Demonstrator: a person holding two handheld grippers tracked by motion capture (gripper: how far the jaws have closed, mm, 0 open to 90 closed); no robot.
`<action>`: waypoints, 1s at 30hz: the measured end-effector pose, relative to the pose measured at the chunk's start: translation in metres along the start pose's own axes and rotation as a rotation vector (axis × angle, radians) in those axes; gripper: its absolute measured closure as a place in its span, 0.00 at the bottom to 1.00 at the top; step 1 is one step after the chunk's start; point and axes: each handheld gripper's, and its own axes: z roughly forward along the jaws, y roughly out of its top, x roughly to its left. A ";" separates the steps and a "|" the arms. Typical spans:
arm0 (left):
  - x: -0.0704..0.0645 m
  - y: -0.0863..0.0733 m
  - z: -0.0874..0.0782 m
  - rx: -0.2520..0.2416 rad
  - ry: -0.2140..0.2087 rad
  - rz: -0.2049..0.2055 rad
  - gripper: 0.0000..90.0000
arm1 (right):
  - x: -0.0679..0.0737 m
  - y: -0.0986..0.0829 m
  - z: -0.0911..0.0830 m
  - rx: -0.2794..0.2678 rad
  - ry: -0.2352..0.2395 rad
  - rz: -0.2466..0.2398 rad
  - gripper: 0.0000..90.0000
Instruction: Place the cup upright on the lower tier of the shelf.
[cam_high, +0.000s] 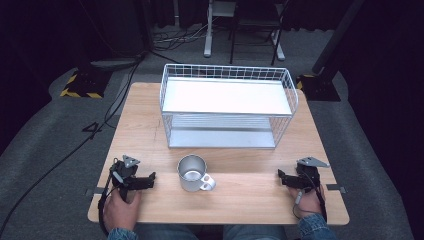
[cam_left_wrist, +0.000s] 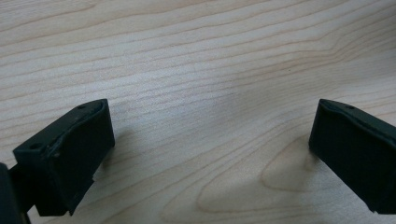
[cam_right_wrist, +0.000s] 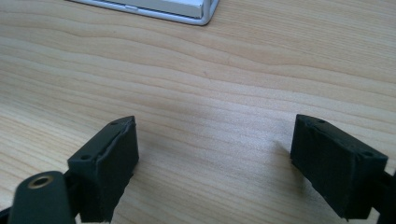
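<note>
Both tools rest released on the surface (cam_high: 150, 130): left tool (cam_high: 150, 180) lower left, right tool (cam_high: 281, 176) lower right. Likely best: approach the centre metal mug (cam_high: 192, 172) squarely.

High view looks down across the tabletop (cam_high: 150, 125); both tool views sit close above it, perhaps facing the rack (cam_high: 227, 107).

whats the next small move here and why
Probably ease the right gripper toward the mug. The mug stands upright and free between both grippers in front of the rack, its handle angled toward the right side, and both grippers rest open on the table.
</note>
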 end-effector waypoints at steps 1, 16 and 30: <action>0.000 0.000 0.000 0.000 0.000 -0.001 0.01 | 0.000 0.000 0.000 0.000 0.000 0.000 0.17; 0.000 0.000 0.000 0.000 0.000 0.000 0.01 | 0.000 0.000 0.000 0.000 0.000 0.000 0.17; 0.000 0.000 0.000 0.000 0.000 0.000 0.01 | 0.014 0.007 -0.015 -0.034 0.044 -0.040 0.32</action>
